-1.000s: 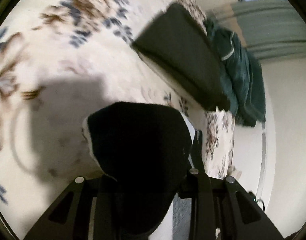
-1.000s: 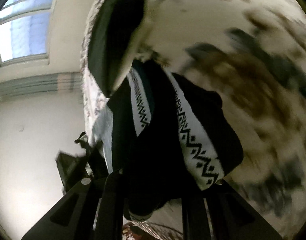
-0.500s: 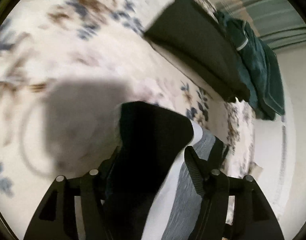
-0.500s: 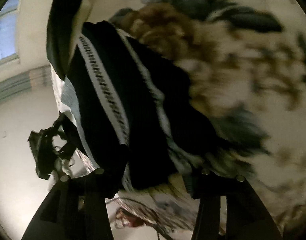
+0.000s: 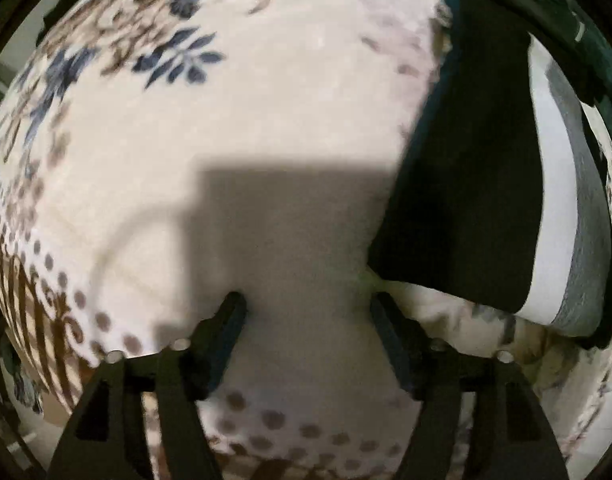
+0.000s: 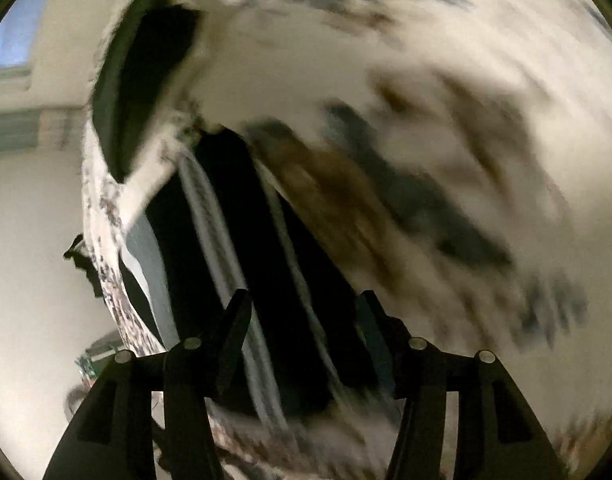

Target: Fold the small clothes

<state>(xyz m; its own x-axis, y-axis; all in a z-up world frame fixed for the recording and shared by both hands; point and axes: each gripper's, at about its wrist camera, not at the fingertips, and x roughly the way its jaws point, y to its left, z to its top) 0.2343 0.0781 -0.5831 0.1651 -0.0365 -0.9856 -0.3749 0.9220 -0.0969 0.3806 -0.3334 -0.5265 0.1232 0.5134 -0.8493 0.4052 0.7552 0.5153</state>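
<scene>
Left gripper: the left gripper (image 5: 306, 300) hangs over the floral blanket (image 5: 266, 120) with its jaws spread wide; only bare fabric and shadow lie between them, and it has hold of nothing.
Right gripper: the right gripper (image 6: 304, 300) also has its jaws spread wide. The black garment runs between the two fingers, but neither finger is pressed onto it, so it grips nothing.
Black garment: in the left wrist view the black garment (image 5: 465, 184) lies flat on the blanket to the right of the gripper, its lower left corner just beside the right fingertip. A white band and a grey band run along its right edge. In the right wrist view the same garment (image 6: 234, 240) shows as a long dark strip with pale patterned stripes, blurred by motion.
Surface: a cream blanket with blue and brown flowers and a dotted brown border near the left gripper.
Other cloth: a dark folded piece (image 6: 146, 92) lies at the far edge of the blanket in the right wrist view, apart from the striped garment.
Background: pale wall (image 6: 26, 260) and a bit of window (image 6: 10, 40) on the left of the right wrist view.
</scene>
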